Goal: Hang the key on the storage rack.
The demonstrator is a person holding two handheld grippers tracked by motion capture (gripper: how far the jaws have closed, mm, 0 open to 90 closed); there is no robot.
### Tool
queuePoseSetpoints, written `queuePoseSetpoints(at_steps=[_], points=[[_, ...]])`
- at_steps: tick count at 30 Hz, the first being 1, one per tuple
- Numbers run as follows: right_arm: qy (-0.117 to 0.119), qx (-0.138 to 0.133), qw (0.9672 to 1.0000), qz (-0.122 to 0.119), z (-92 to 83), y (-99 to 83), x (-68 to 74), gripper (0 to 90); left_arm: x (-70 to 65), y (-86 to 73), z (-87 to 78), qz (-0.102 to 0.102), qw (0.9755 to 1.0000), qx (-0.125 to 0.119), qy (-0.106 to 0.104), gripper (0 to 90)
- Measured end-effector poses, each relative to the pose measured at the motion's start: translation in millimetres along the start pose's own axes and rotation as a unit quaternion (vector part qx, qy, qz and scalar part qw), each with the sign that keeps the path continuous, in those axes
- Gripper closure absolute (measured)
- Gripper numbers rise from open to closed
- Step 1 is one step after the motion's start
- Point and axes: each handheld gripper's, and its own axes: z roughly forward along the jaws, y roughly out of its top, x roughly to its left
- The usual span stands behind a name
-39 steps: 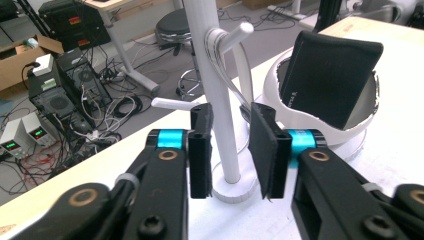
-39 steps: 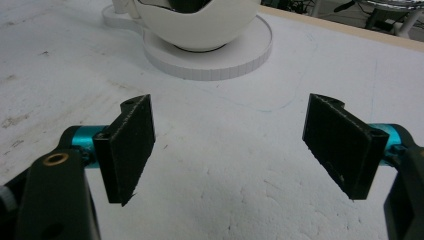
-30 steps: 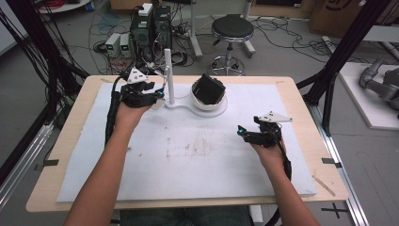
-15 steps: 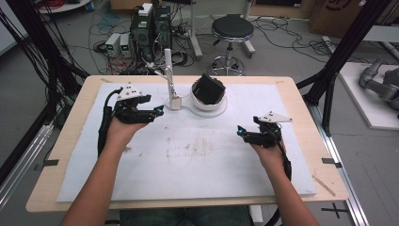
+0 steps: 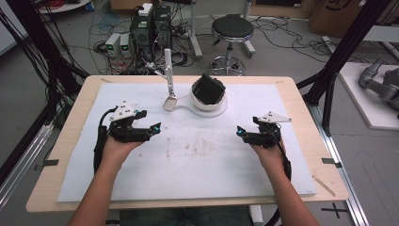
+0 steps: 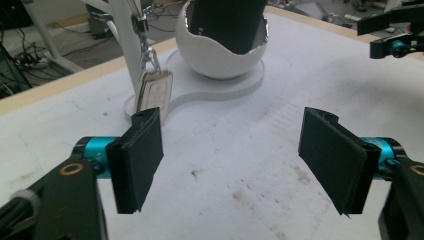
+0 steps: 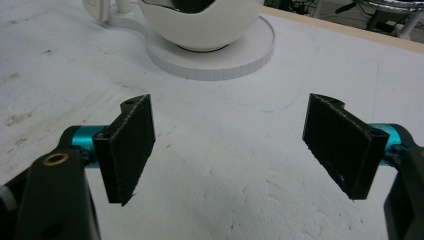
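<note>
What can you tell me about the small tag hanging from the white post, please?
The tag is a small, flat rectangular plate, silvery-white with a metallic rim, hanging by a short metal chain from the white post. It dangles roughly upright, its lower end close above the white base, beside the egg-shaped white cup. Neither set of tongs touches it.

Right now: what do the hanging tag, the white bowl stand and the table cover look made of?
Hanging tag: likely metal, shiny; it glints and hangs on a chain.
White bowl stand: probably moulded or printed plastic, matte; one piece with a jagged eggshell rim. Ceramic cannot be ruled out.
Table cover: looks like white foam or felt sheet, dull, pitted and stained.
</note>
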Motion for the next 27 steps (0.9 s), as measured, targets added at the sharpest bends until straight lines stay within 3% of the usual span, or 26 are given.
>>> queuePoseSetpoints(at_steps=[6,8,21,27], points=[[0.000,0.002,1.0000,-0.001,0.5,-0.5,1.1,21.3,-3.3,-11.1,-4.9,0.000,0.9999,-0.009,-0.007,22.3],[0.001,0.004,1.0000,-0.004,0.8,-0.6,1.1,21.3,-2.1,-17.2,-5.0,-0.015,0.9996,-0.020,-0.009,21.8],[0.001,0.005,1.0000,-0.008,-0.5,-1.3,1.6,21.3,5.4,-33.3,-13.3,-0.007,0.9998,-0.017,-0.010,19.3],[-0.002,0.006,0.9999,-0.009,-1.9,-2.6,1.3,21.3,6.9,-35.8,-7.6,-0.017,0.9995,-0.014,-0.021,19.2]])
